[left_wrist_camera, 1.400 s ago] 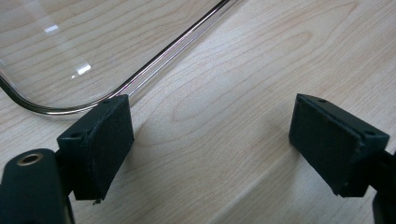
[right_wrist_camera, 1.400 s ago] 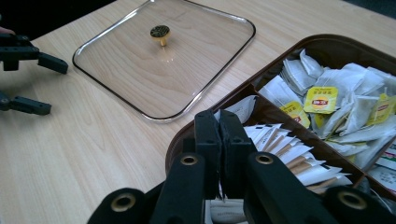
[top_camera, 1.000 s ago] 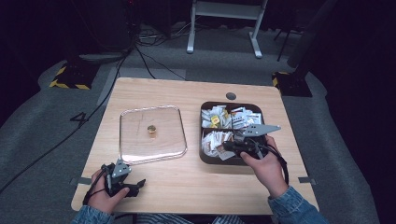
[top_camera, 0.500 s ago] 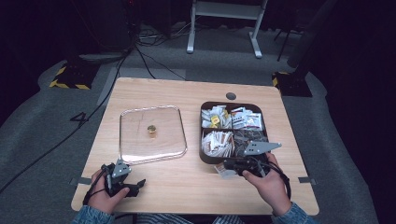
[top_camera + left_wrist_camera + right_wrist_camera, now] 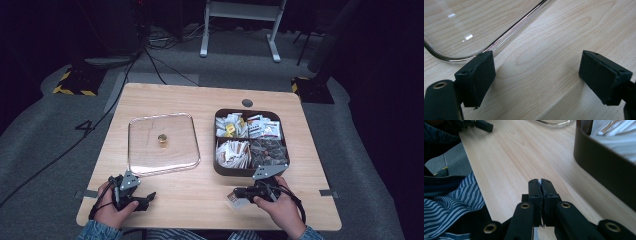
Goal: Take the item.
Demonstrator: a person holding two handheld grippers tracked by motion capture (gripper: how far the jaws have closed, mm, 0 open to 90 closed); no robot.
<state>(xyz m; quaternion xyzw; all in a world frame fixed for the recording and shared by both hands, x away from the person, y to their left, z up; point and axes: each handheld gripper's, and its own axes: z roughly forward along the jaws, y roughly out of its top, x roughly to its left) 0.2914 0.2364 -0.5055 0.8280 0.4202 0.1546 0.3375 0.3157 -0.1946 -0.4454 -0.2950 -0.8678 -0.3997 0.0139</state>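
Observation:
A dark tray (image 5: 250, 172) with four compartments full of small packets sits right of centre. My right gripper (image 5: 239, 192) lies in front of the tray, near the table's front edge, shut on a white packet (image 5: 235, 201). In the right gripper view the jaws (image 5: 540, 182) are pressed together with a thin white sliver between them, and the tray wall (image 5: 604, 170) rises at the right. My left gripper (image 5: 147, 197) rests at the front left with its jaws wide apart (image 5: 536, 75) over bare wood, just below the corner of a clear lid (image 5: 461, 25).
The clear lid (image 5: 150, 150) with a brass knob (image 5: 162, 140) lies flat left of the tray. A round grommet (image 5: 247, 103) marks the far edge. A striped sleeve (image 5: 454, 202) hangs off the table's front edge. Cables and a stand base lie on the floor behind.
My right gripper has drawn back from over the tray's front compartments to the table's front edge, bringing a white packet with it. The left gripper has stayed in place.

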